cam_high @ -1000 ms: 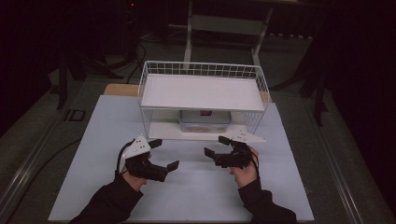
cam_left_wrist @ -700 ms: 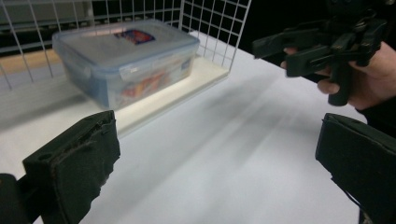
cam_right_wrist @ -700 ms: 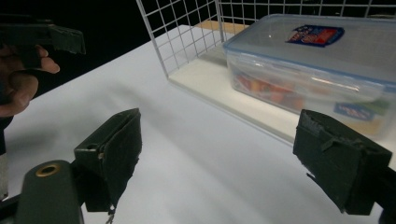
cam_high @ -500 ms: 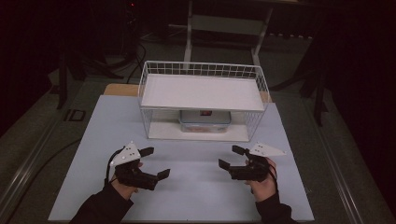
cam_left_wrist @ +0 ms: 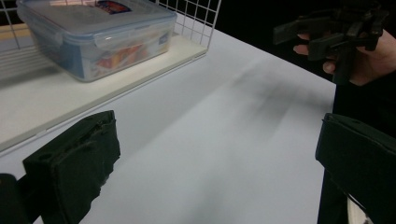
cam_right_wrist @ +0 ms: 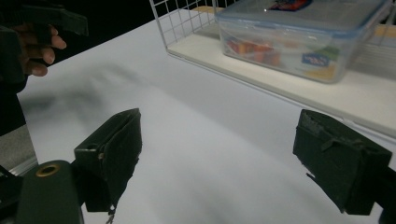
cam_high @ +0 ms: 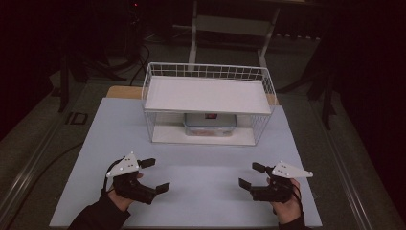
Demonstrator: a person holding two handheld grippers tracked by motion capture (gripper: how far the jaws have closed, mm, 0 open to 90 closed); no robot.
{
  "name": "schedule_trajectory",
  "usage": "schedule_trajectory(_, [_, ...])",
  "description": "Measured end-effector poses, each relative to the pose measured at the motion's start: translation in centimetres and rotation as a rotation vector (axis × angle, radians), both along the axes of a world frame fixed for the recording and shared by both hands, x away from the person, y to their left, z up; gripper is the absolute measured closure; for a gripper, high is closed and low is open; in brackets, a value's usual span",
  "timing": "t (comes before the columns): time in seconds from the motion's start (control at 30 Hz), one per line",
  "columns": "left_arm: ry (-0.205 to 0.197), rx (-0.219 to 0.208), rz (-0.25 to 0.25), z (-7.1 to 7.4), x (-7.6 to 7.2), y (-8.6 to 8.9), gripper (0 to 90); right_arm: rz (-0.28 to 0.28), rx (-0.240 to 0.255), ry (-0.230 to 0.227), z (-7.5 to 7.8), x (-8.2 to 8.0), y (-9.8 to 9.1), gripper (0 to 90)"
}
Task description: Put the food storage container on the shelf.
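A clear plastic lidded box (cam_high: pixel 210 123) (cam_left_wrist: pixel 95 35) (cam_right_wrist: pixel 302 35) with colourful contents sits on the lower shelf of a white wire rack (cam_high: pixel 208 93). My left gripper (cam_high: pixel 154 175) is open over the white table at the near left, jaws wide apart with nothing between them. At the near right my right gripper (cam_high: pixel 252 175) is open too and holds nothing. Both stand well short of the rack. In the left gripper view the right gripper (cam_left_wrist: pixel 327 32) shows in a hand at the upper right. A hand with the left gripper (cam_right_wrist: pixel 44 23) shows at the upper left of the right gripper view.
The rack's flat white top shelf (cam_high: pixel 208 94) hangs over the box. The white table (cam_high: pixel 201 163) stretches between the two grippers. Dark floor, cables and a metal frame (cam_high: pixel 230 24) lie beyond the table's far edge.
Both grippers have drawn back from the rack toward the near edge and spread apart, left going left and right going right. Both stay open.
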State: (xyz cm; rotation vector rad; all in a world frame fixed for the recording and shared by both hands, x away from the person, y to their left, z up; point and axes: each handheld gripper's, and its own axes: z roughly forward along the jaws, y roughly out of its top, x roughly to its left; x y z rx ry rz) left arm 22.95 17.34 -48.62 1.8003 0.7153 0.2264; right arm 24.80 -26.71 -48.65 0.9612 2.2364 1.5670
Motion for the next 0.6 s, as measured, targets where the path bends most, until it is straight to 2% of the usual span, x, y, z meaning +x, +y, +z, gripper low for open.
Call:
schedule_trajectory(0.23, [0.004, 0.025, 0.039, -1.0, -0.7, 1.1, 0.0, -0.028, -0.023, 0.019, -0.8, -0.9, -1.5, 15.9])
schedule_trajectory(0.33, [0.004, 0.034, 0.042, -1.2, -1.0, 1.4, 0.0, -0.031, -0.017, 0.024, -0.9, -1.0, -1.8, 16.7])
schedule_trajectory(0.4, [-0.008, 0.053, 0.041, -1.3, -1.3, 1.6, 0.0, -0.043, -0.041, 0.026, -1.0, -1.1, -2.1, 16.9])
schedule_trajectory(0.47, [-0.008, 0.048, 0.039, -1.4, -1.5, 1.7, 0.0, -0.038, -0.056, 0.015, -0.9, -1.2, -2.1, 16.8])
schedule_trajectory(0.53, [-0.015, 0.045, 0.044, -1.4, -1.5, 1.7, 0.0, -0.025, -0.052, 0.005, -0.9, -1.4, -2.2, 16.8])
schedule_trajectory(0.6, [-0.014, 0.022, 0.045, -1.4, -1.4, 1.8, 0.0, -0.012, -0.046, 0.001, -1.0, -1.4, -2.5, 16.8])
